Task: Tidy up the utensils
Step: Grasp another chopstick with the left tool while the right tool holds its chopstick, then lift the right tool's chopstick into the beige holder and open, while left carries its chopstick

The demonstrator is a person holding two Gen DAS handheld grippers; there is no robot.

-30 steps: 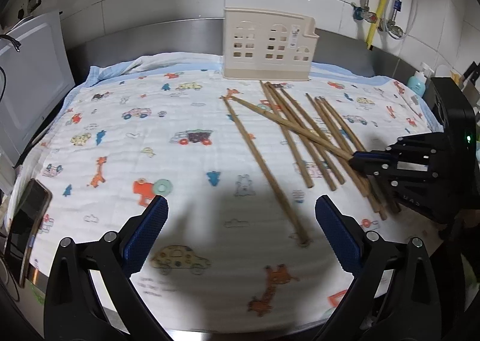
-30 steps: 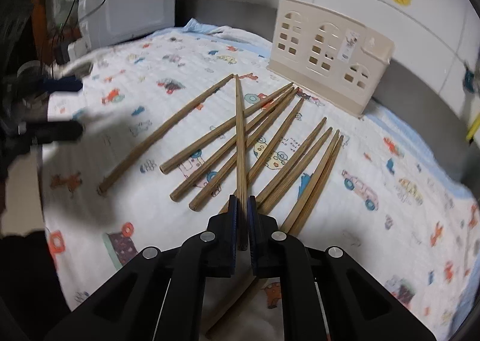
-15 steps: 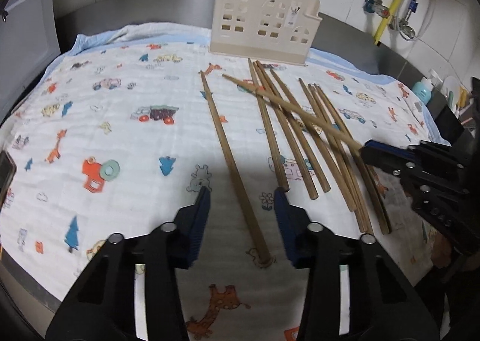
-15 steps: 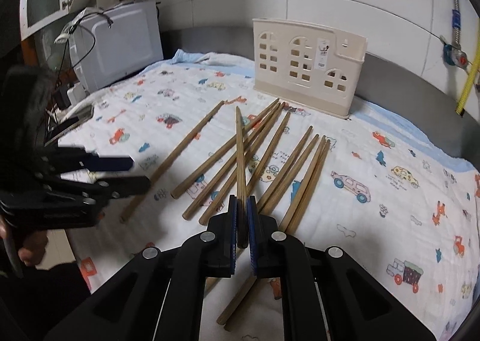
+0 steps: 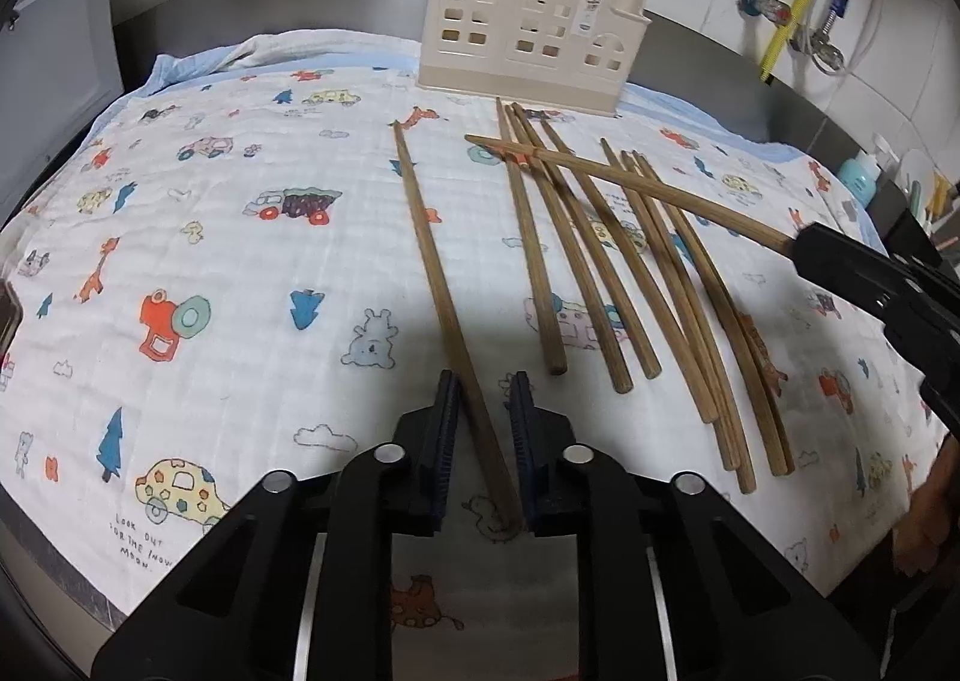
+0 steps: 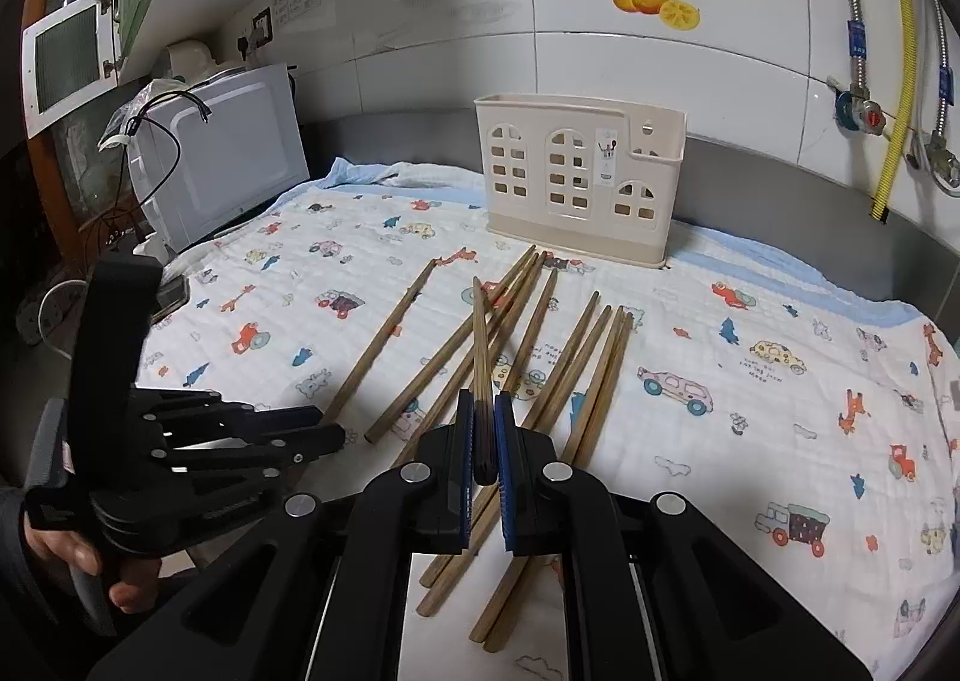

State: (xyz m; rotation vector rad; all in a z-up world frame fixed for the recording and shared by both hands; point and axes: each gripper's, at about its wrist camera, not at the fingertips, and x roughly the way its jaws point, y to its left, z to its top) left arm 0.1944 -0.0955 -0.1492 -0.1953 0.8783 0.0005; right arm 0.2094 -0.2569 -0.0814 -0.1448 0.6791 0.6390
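Several wooden chopsticks (image 5: 606,267) lie fanned out on a cartoon-print cloth in front of a cream utensil holder (image 5: 531,30), which also shows in the right wrist view (image 6: 579,174). My left gripper (image 5: 483,396) straddles the near end of the leftmost chopstick (image 5: 441,297), its jaws narrowed around it with a small gap on each side. My right gripper (image 6: 483,423) is shut on one chopstick (image 6: 480,345) and holds it lifted above the others, tip pointing at the holder. The right gripper also shows in the left wrist view (image 5: 807,243).
A white microwave (image 6: 222,147) stands at the left end of the counter. A phone (image 6: 171,294) lies near the cloth's left edge. Pipes and a yellow hose (image 6: 894,75) run down the tiled wall at right. A teal bottle (image 5: 858,180) stands at far right.
My left gripper moved forward over the leftmost chopstick and its jaws closed from wide open to nearly around it. My right gripper lifted its chopstick higher off the cloth.
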